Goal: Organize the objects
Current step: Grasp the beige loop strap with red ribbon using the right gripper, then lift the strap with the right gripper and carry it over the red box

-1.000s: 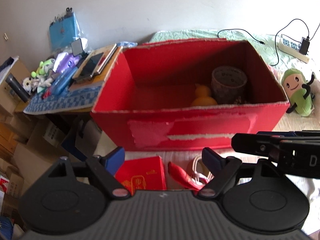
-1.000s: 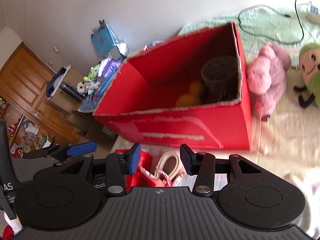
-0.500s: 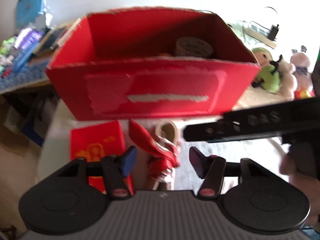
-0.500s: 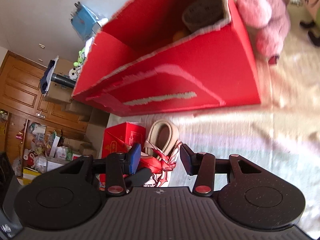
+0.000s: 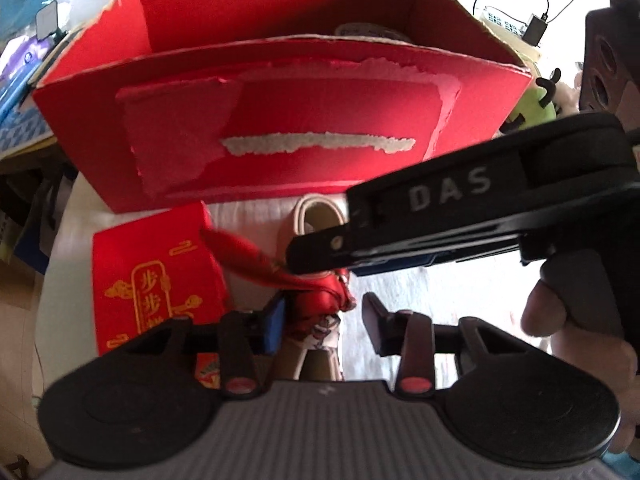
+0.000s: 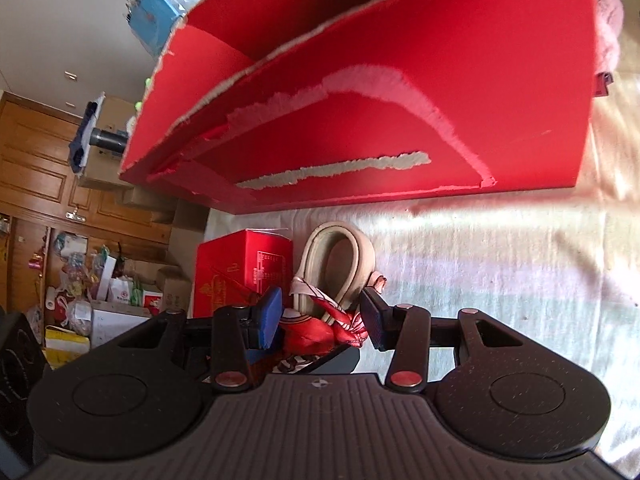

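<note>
The red scarf bundle [image 5: 320, 284] lies on the bed [image 6: 480, 264], at six o'clock from the big red box [image 5: 280, 120], just beside a small red carton [image 5: 152, 272]. The left tongs [image 5: 324, 324] are closing around it, pads not yet pressing. The right tongs [image 6: 320, 316] stand apart astride the same bundle. Both tongs crowd one soft bundle: they could collide, or the silky cloth could slip free.

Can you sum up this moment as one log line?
left gripper: closing around red scarf | right gripper: open over scarf | red box: behind
</note>
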